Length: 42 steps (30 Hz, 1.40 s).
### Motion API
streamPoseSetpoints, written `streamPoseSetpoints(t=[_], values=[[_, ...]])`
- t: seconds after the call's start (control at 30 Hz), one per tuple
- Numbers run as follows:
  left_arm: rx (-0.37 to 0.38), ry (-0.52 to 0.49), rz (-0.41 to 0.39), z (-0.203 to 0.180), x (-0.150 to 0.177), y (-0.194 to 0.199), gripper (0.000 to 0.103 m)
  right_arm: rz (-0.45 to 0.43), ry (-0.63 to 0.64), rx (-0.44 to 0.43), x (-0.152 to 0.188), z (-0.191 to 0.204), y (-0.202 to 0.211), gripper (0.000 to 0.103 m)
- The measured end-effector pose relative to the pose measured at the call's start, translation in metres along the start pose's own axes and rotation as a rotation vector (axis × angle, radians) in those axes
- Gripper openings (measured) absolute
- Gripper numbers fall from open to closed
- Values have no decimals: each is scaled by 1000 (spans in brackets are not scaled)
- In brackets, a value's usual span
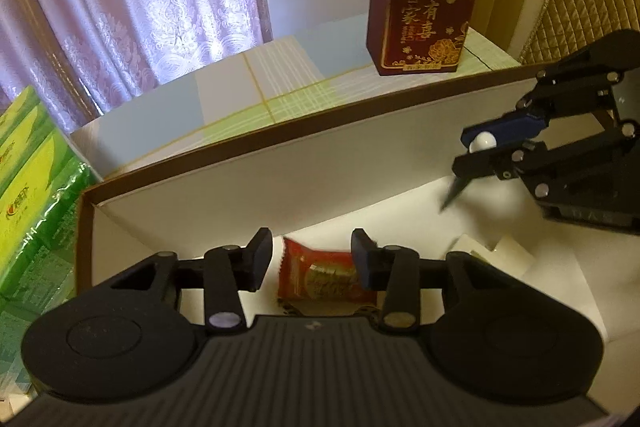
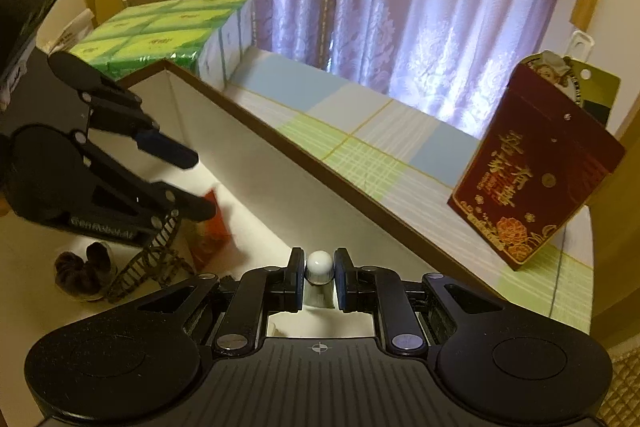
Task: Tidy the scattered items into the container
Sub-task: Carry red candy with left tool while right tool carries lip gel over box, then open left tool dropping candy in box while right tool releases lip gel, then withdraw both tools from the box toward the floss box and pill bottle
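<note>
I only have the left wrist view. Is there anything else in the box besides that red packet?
Observer: Yes. In the right wrist view a dark scrunchie lies on the floor of the box, near the left gripper.
Operator: Anything next to it?
Observer: A patterned strap lies beside it, running up toward the red packet.
</note>
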<state>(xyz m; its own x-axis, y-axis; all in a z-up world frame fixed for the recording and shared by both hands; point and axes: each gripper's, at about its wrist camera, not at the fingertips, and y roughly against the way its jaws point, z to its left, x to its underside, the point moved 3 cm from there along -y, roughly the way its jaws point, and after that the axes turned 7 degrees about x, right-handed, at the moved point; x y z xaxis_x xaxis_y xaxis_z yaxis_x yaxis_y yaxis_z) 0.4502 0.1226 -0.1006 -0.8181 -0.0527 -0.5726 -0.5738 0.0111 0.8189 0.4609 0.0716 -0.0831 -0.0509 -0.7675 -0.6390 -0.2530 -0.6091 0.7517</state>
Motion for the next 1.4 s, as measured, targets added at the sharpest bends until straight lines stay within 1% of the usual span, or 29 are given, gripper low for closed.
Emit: streamPoseSetpoints(t=[0.1, 0.17, 0.27, 0.3, 0.33, 0.37, 0.4, 0.43, 0.5, 0.57, 0.6, 0.63, 0.7, 0.77, 0.83, 0.9, 1.13, 1.4], values=[[-6, -4, -4, 2, 0, 4, 39, 15, 12, -8, 1, 1, -4, 18], [1, 2, -12, 2, 0, 8, 42, 30, 9, -36, 0, 2, -5, 18], [1, 9, -25, 3, 0, 16, 46, 34, 27, -30, -1, 5, -4, 18], [1, 7, -31, 2, 0, 20, 47, 33, 35, -29, -2, 6, -2, 30], [0, 6, -36, 2, 0, 23, 49, 26, 36, -22, -2, 6, 0, 49], [-2, 4, -41, 2, 0, 26, 50, 7, 30, -14, -2, 6, 4, 87], [-3, 3, -47, 2, 0, 30, 53, -20, 16, -49, -1, 7, 9, 89], [-5, 2, -52, 3, 0, 33, 54, -39, 13, -56, 0, 8, 14, 89], [-12, 4, -56, 4, 0, 38, 56, -31, 23, -31, 1, 10, 18, 89], [-22, 12, -58, 5, 1, 44, 62, -33, 10, -29, 3, 10, 24, 89], [-24, 17, -60, 5, 2, 47, 69, -29, -8, -30, 4, 9, 27, 89], [-25, 20, -63, 5, 3, 51, 73, -23, -34, -36, 6, 7, 31, 90], [-29, 19, -70, 4, 6, 57, 75, -30, -59, -39, 9, 7, 40, 103], [-30, 12, -73, 1, 9, 64, 76, -53, -60, -27, 12, 8, 53, 103], [-23, 0, -77, -3, 13, 73, 79, -55, -67, -27, 13, 13, 63, 103], [-17, -12, -78, -9, 19, 81, 80, -63, -83, -26, 15, 16, 73, 103], [2, -18, -98, -23, 32, 107, 84, -43, -132, 7, 31, 29, 98, 103], [8, -3, -102, -33, 51, 137, 86, -42, -199, 43, 51, 46, 126, 103]])
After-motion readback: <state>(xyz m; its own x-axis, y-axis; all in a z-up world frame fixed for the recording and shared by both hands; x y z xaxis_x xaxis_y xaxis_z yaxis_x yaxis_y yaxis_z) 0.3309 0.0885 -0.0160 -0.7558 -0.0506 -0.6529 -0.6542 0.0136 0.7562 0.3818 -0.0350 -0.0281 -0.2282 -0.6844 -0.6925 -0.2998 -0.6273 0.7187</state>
